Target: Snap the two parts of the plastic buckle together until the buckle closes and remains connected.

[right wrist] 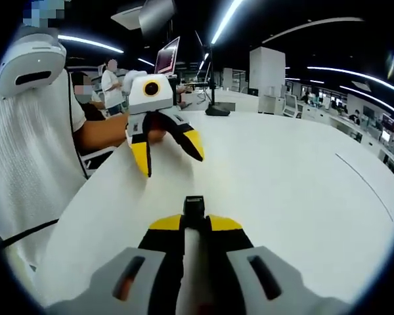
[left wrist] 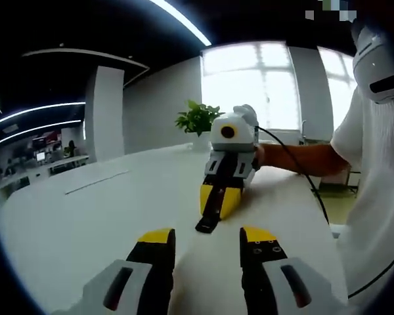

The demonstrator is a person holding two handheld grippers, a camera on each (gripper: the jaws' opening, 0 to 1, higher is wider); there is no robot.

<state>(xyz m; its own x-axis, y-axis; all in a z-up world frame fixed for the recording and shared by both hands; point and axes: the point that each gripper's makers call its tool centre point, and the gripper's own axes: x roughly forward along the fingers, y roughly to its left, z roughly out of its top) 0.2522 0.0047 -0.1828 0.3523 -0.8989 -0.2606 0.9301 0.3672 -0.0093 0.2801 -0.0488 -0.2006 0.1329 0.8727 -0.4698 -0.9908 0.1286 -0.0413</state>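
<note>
My right gripper (right wrist: 195,223) is shut on a black plastic buckle part (right wrist: 194,206), whose end pokes out past the yellow tips. From the left gripper view, that right gripper (left wrist: 220,200) points toward me, resting low on the white table (left wrist: 118,216), with the black buckle part (left wrist: 207,222) sticking out of it. My left gripper (left wrist: 207,237) is open with bare table between its jaws, a short way in front of the buckle part. The right gripper view shows the left gripper (right wrist: 169,151) with its yellow-tipped jaws spread wide and nothing held.
A person in a white shirt (right wrist: 26,151) sits at the table's edge, one forearm (left wrist: 302,159) reaching to the right gripper. A potted plant (left wrist: 198,119) stands at the far edge by bright windows. A monitor (right wrist: 168,56) and a dark stand base (right wrist: 217,110) sit further back.
</note>
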